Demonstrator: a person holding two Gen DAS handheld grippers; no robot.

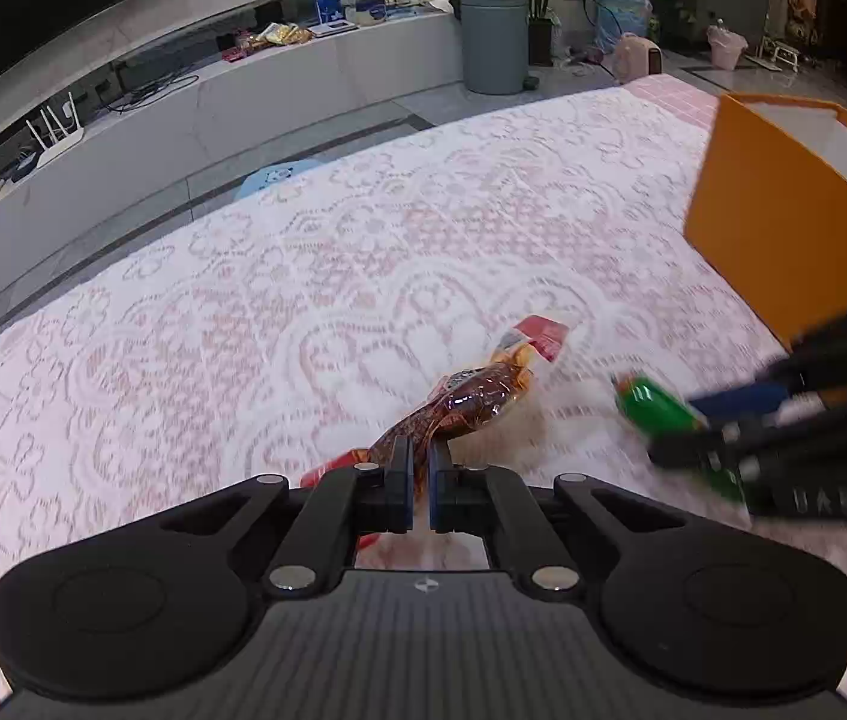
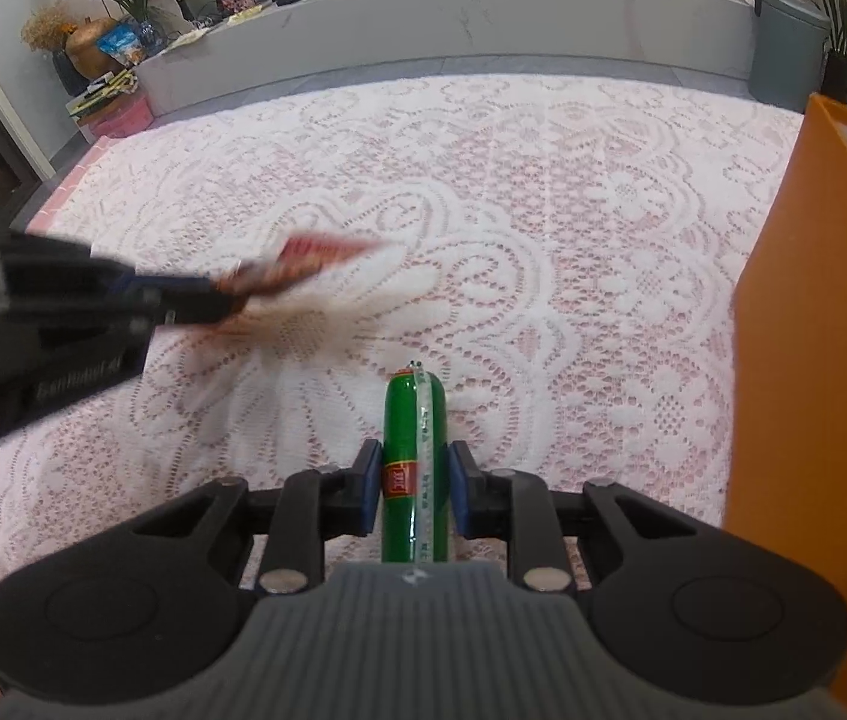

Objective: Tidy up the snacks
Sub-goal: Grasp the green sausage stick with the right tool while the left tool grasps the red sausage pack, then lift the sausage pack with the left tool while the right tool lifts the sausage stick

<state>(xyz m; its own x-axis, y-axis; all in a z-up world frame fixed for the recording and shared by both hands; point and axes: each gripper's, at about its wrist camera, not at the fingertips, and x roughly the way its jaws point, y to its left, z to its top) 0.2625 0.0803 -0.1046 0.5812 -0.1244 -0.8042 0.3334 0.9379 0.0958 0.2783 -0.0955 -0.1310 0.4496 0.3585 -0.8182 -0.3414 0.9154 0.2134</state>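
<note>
Left wrist view: left gripper (image 1: 420, 468) pinching brown snack packet (image 1: 471, 402) over lace tablecloth (image 1: 243, 312); orange box (image 1: 783, 228) far right.
Right wrist view: right gripper (image 2: 414, 486) clamping green sausage (image 2: 414, 420), box at right.

Right tongs (image 2: 413, 489) clamp green sausage (image 2: 414, 456); left tongs (image 2: 225, 294) grip blurred, perhaps reddish packet (image 2: 303, 258)

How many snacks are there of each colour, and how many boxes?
Brown-and-red snack packet: 1
Green sausage stick: 1
Orange box: 1
Total: 3
</note>
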